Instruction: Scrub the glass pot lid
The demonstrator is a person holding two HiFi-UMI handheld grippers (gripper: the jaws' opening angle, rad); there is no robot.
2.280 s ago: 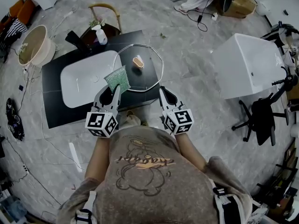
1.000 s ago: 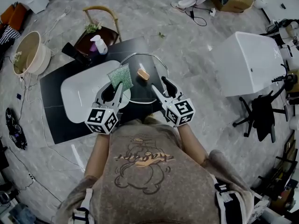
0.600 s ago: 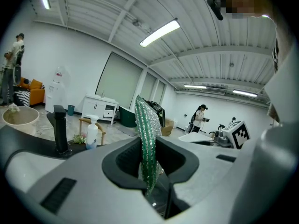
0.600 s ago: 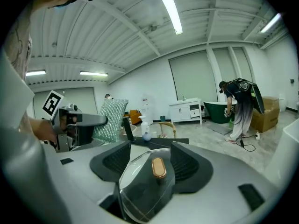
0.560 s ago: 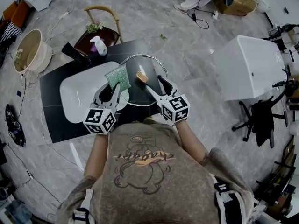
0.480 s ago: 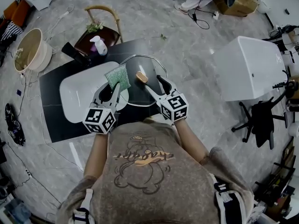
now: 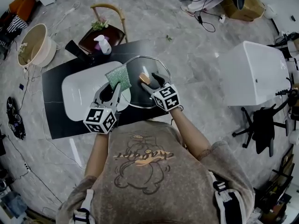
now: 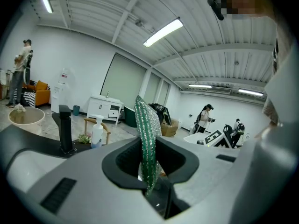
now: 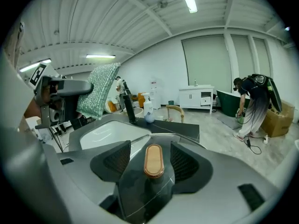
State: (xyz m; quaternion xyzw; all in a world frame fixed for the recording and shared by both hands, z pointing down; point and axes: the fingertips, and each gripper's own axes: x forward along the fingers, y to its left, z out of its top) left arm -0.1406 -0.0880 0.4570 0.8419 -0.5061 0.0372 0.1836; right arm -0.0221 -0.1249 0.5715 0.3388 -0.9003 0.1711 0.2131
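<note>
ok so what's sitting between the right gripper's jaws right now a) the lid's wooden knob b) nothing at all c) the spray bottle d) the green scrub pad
a: the right gripper view shows the lid's wooden knob between the jaws of the right gripper, which have just been opening and stand clear of it on both sides; the green scrub pad is pinched in the left gripper.

Left gripper grips sponge; right gripper opening, seemingly around knob.

Bright ceiling tube lights, fisheye-warped edges
</note>
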